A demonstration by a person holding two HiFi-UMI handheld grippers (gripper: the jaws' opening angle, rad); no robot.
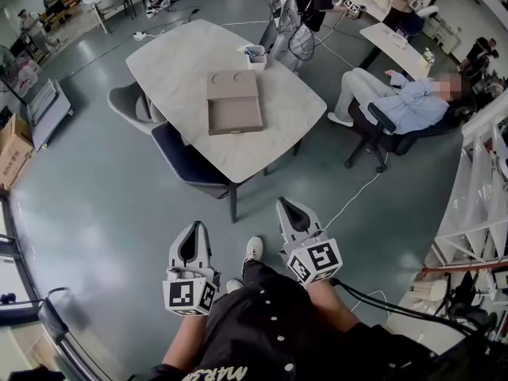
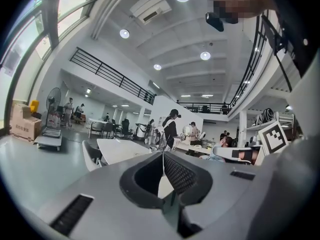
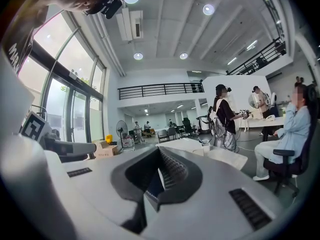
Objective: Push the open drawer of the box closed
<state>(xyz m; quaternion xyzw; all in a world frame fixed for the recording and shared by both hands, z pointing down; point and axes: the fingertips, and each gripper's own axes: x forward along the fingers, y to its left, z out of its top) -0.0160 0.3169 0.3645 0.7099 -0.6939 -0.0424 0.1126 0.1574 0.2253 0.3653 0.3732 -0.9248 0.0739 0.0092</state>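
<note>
Nearest, at the bottom of the head view, the person in a dark top holds both tools low in front of the body. The left gripper [image 1: 194, 230] and the right gripper [image 1: 284, 205] point out over the grey floor [image 1: 103, 213], well short of the table [image 1: 175, 46]. On that pale table sits the tan box [image 1: 232, 82], and its drawer [image 1: 236, 117] is pulled out toward the standing person. A small white container [image 1: 255, 55] stands near the table's far edge. A dark blue chair [image 1: 186, 161] and a grey chair [image 1: 131, 105] are tucked at the table's left side, and a seated person [image 1: 405, 101] leans back off to the right.

From the left gripper view, the left gripper [image 2: 162, 155] has its jaws pressed together with nothing between them; the table shows beyond the tips.

From the right gripper view, the right gripper [image 3: 159, 153] is likewise closed tight and empty, and the seated person [image 3: 295, 129] is at the right edge.
</note>
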